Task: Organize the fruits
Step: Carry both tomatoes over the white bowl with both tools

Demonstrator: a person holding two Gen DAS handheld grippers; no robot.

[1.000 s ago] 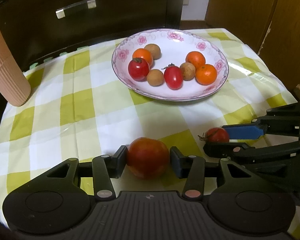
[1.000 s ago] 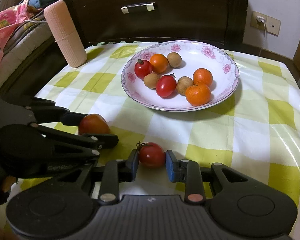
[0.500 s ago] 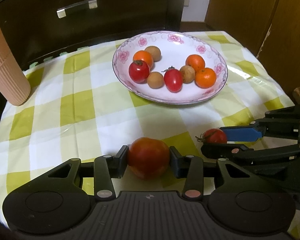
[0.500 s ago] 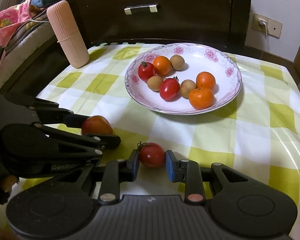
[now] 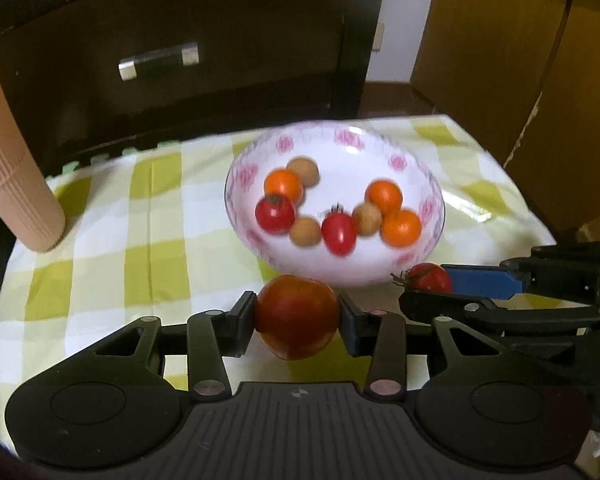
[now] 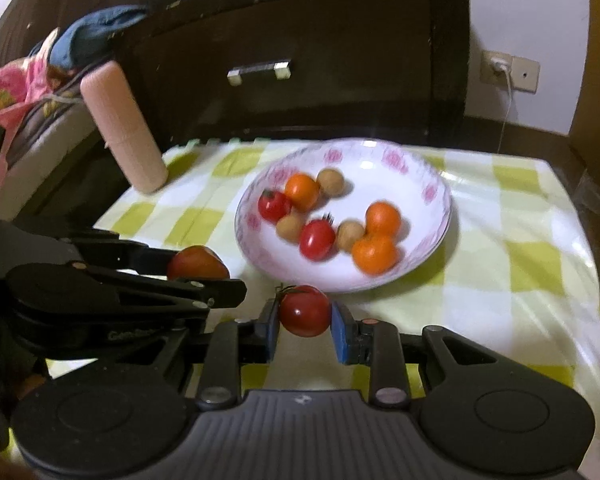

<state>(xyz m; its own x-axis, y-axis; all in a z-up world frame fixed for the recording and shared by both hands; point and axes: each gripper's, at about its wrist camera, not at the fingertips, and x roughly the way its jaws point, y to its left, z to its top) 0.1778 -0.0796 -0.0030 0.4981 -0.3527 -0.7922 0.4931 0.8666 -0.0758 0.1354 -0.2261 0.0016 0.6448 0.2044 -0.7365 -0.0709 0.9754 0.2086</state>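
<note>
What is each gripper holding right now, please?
Left gripper: closed on the large tomato.
Right gripper: closed on the small stemmed tomato.

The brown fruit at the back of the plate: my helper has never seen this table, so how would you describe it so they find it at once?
Start at the white floral plate on the yellow checked cloth. Of its three small brown fruits, take the brown fruit nearest the dark drawer, touching the orange there. The other two brown ones flank the oval red tomato nearer the front.
</note>
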